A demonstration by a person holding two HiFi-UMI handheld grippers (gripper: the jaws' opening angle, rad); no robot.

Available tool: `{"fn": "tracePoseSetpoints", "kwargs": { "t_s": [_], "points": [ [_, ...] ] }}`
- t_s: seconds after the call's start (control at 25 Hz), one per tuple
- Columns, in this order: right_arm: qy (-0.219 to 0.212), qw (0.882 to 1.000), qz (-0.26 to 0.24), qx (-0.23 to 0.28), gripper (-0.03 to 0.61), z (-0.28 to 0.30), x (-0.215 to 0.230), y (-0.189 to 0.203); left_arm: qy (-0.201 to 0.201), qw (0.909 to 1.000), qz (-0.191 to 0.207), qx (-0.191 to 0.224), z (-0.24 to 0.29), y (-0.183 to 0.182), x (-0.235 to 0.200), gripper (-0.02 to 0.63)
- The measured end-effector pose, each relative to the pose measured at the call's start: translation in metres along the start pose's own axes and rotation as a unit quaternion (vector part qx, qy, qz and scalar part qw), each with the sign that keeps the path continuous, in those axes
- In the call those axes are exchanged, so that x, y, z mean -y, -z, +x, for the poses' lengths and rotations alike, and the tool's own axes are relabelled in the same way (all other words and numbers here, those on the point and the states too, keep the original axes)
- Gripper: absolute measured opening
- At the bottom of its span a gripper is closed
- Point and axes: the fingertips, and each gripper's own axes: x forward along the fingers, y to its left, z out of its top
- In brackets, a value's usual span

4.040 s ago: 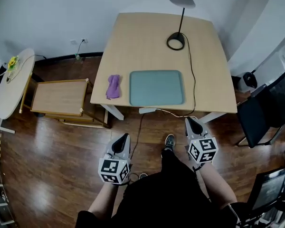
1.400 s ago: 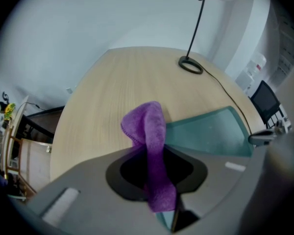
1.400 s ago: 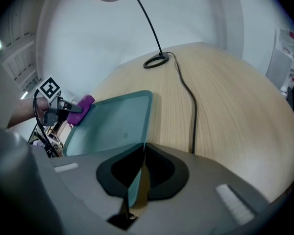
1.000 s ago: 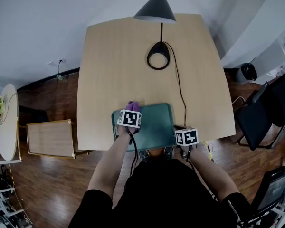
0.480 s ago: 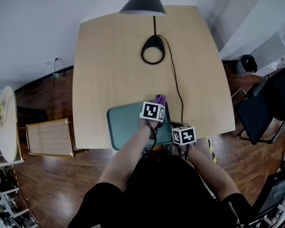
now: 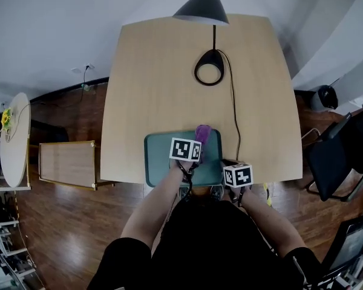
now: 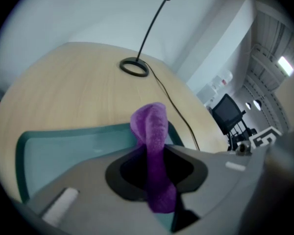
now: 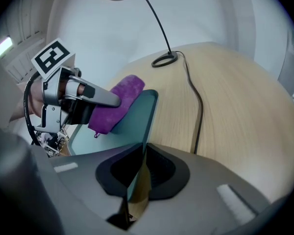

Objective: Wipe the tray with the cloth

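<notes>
A teal tray (image 6: 160, 162) lies at the table's near edge. My left gripper (image 6: 196, 140) is shut on a purple cloth (image 6: 202, 132), which sticks out past the fingertips over the tray's far right part. In the left gripper view the cloth (image 7: 154, 131) runs up between the jaws of the left gripper (image 7: 154, 168), with the tray (image 7: 63, 146) beneath. From the right gripper view the cloth (image 8: 118, 101) hangs down onto the tray (image 8: 139, 116). My right gripper (image 6: 228, 164) sits at the tray's near right corner; there the right gripper (image 8: 137, 180) is shut on the tray's rim.
A black desk lamp stands on its ring base (image 6: 210, 75) at the table's far side, and its cord (image 6: 235, 119) runs down the table just right of the tray. A low wooden table (image 6: 66, 164) stands on the floor to the left, a black chair (image 6: 342, 156) to the right.
Four seconds ago both grippers were off the table and the cloth lay left of the tray. In the last second the left gripper carried the cloth from the tray's left part to its right part.
</notes>
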Motion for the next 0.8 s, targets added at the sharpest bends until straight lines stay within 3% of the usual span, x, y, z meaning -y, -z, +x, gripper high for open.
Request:
{"fn": "tracePoseSetpoints", "kwargs": {
  "t_s": [0.24,0.52,0.64,0.8],
  "points": [
    [-0.011,1.000,-0.002,-0.005,0.029,0.004,0.001,-0.002,-0.075,0.9931,-0.069,0.058,-0.068,0.009,-0.082,0.109],
    [-0.005,1.000,0.004,-0.005,0.029,0.004,0.003,0.000,-0.215,0.9732,-0.079,0.023,-0.133,0.068,-0.189,0.109],
    [0.012,1.000,0.006,-0.005,0.028,0.005,0.006,-0.003,-0.214,0.9748,-0.056,0.028,-0.134,0.067,-0.201,0.109],
    [0.033,0.999,0.017,-0.007,0.025,0.003,0.007,-0.004,-0.175,0.9839,-0.032,0.015,-0.116,0.065,-0.183,0.109]
  ]
}}
